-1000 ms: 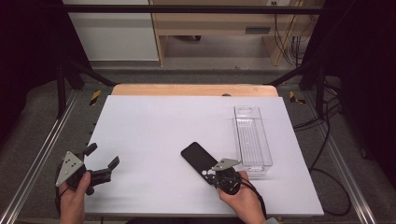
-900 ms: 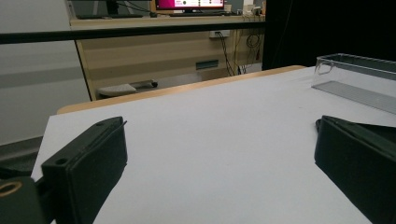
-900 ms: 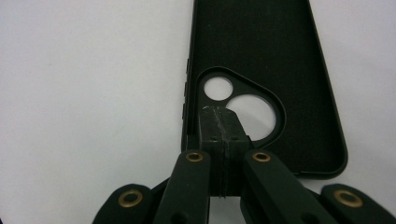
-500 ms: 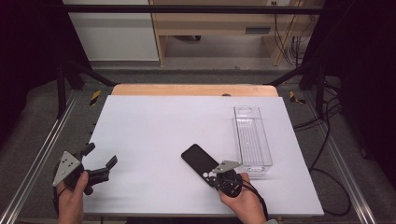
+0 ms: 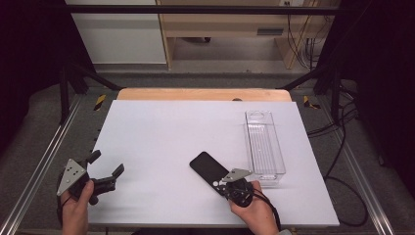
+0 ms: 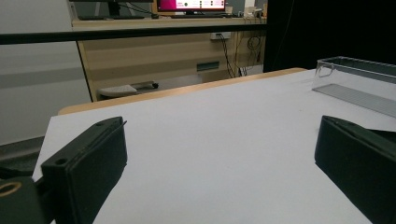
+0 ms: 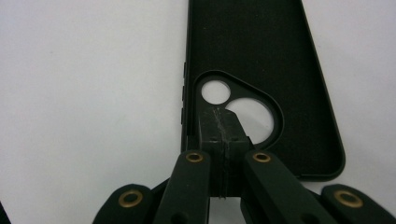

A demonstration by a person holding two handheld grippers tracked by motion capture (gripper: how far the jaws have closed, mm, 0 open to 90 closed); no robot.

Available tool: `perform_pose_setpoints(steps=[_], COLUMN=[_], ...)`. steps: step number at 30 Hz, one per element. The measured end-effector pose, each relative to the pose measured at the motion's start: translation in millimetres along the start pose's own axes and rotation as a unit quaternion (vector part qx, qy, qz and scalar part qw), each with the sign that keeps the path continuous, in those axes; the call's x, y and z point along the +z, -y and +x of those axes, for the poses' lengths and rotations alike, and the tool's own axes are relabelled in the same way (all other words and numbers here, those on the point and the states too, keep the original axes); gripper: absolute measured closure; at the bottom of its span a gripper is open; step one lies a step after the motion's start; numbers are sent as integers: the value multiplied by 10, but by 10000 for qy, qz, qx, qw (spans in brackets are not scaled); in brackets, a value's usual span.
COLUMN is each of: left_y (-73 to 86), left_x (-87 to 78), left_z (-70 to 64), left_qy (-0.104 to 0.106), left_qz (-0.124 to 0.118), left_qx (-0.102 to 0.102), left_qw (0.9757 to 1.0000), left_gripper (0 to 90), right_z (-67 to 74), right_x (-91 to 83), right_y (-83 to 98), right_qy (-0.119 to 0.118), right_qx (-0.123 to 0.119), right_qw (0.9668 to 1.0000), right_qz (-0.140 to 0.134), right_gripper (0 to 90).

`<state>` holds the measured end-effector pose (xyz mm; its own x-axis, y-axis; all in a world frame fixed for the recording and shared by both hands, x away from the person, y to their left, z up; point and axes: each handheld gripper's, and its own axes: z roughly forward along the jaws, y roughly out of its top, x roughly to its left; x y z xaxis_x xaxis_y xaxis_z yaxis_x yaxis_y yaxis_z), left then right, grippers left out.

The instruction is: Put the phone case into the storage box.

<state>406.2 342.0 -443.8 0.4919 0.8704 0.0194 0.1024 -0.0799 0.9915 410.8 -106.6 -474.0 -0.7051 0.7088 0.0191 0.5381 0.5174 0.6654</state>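
Two grippers are at work: the right gripper has its jaws pressed together over the near end of the black phone case, not yet lifted toward the clear bin, while the left gripper waits open.

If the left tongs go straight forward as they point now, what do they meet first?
Probably nothing on the white table: the open left tongs face bare surface. The clear plastic tray lies right of that line, though depth is uncertain.
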Motion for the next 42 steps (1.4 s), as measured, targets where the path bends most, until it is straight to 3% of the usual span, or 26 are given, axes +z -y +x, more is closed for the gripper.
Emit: perform_pose_setpoints(steps=[4,14,27,34,42], left_y=[-9,-22,-13,-14,-17], left_x=[-14,39,46,52,50], left_z=[24,-13,-20,-26,-28], left_qy=[-22,40,126,143,139], left_qz=[-67,-11,31,40,32], left_qx=[-48,52,108,126,128], left_qw=[10000,10000,9999,9998,9998], left_gripper=[25,25,25,25,25], right_z=[15,-44,-54,-60,-29], right_x=[-9,-98,-114,-133,-119], right_y=[-43,-38,-48,-51,-74], right_qy=[-66,93,252,404,468], right_qx=[25,119,50,105,142], right_qw=[9999,9989,9980,9964,9947], right_qz=[-83,-446,-581,-739,-908], right_gripper=[900,898,827,658,361])
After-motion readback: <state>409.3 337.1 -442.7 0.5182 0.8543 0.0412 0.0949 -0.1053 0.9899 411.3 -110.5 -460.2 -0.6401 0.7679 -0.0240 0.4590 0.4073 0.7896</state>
